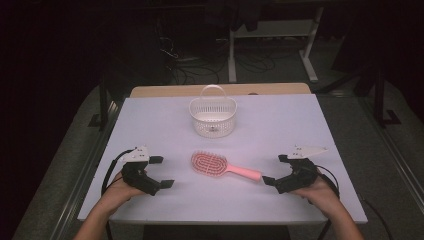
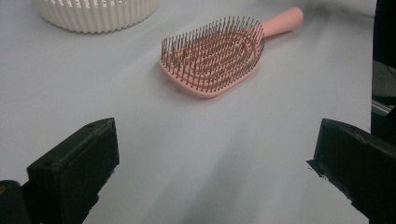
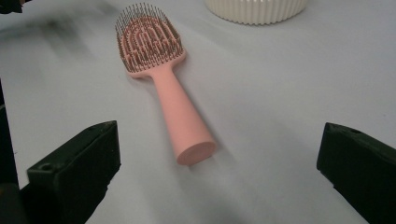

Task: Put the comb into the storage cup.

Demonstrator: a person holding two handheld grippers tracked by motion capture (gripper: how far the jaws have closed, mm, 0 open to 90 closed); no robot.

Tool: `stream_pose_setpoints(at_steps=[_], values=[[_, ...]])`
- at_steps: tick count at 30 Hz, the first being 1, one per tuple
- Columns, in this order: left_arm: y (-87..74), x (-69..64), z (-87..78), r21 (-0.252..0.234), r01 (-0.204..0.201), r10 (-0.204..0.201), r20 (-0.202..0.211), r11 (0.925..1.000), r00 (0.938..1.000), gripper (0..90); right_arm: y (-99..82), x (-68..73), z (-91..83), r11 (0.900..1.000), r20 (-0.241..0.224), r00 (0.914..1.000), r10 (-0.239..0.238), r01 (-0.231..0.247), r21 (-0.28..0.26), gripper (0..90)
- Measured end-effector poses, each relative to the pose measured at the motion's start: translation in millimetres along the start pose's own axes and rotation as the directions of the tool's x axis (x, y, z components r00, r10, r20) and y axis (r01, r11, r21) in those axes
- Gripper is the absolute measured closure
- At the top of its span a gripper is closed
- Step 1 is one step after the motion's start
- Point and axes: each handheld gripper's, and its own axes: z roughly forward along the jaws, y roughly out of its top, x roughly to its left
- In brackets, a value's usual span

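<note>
The pink hairbrush (image 1: 222,166) lay bristles-up mid-worktop (image 1: 150,120), handle toward four o'clock, white basket (image 1: 213,118) at twelve. Right tongs (image 1: 274,169) gaped empty just off the handle's end; left tongs (image 1: 161,172) likewise wide, at nine. Best bet: slide in square across the handle before squeezing.

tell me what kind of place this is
Probably a lab or recording workspace: a white table lit in a dark room, loose cables on the floor behind, and a desk frame beyond.
</note>
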Motion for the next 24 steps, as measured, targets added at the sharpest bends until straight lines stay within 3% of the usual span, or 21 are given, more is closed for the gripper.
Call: stream_pose_setpoints(at_steps=[15, 24], values=[[0.2, -0.6, 1.4, -0.001, -0.003, 0.003, 0.005, 1.0, 1.0, 0.2, 15.6, 2.9, -1.7, 0.9993, -0.021, 0.9994, -0.026, 0.026, 0.026, 0.0], [-0.2, -0.3, 1.6, -0.003, 0.004, -0.004, 0.008, 1.0, 1.0, 0.2, 26.5, 1.3, -1.3, 0.9996, -0.03, 0.9995, -0.005, 0.006, 0.027, 0.0]])
